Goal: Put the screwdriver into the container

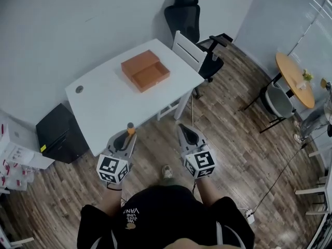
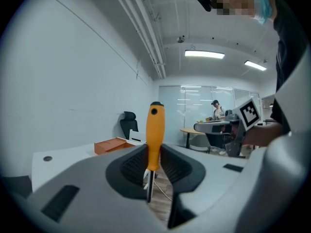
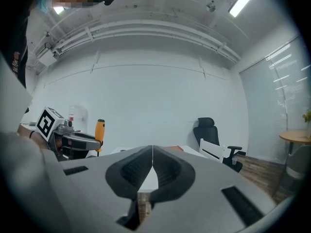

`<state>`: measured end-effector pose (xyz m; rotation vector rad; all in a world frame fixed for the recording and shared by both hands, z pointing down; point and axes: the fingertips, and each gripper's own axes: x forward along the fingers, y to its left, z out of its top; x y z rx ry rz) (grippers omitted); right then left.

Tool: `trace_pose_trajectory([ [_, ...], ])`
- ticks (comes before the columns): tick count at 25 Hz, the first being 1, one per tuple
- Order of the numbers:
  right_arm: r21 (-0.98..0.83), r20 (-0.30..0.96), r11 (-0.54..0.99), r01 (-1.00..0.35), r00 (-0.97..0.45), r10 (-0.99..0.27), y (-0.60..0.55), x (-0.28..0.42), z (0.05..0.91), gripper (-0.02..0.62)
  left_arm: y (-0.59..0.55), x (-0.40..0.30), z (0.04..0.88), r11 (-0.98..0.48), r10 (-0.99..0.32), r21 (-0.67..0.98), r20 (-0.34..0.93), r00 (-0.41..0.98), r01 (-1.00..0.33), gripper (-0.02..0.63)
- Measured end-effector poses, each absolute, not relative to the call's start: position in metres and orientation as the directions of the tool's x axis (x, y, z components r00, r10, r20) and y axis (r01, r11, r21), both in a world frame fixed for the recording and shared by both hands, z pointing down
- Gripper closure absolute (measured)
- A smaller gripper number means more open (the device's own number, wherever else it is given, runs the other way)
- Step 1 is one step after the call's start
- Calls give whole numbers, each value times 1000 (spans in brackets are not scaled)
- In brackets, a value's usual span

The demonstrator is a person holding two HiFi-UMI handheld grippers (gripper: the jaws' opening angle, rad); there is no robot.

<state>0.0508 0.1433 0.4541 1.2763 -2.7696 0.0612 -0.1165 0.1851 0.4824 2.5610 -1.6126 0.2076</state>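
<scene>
Left gripper view: upright orange-handled screwdriver point(image 2: 155, 135)

Head view: the left tool point(image 1: 124, 138) hides the shaft of the screwdriver point(image 1: 130, 128), so only its orange handle top shows. The bottom edge cuts off the person point(image 1: 166, 217).

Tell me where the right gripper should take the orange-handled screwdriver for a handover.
Take the bare upper handle of the orange-handled screwdriver. It stands upright, the left gripper shut on its lower handle, shaft pointing down. Come in level from the person's right, above those jaws; the right gripper is shut, so open it first.
</scene>
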Motion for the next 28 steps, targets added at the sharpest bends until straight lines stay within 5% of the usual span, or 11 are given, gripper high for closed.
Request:
trace_pose_trajectory([
  [28,31,105,782,-623,-776,-622,-12,46,459,583,49,-108,487,-277,-949,19,151,276,-961,522],
])
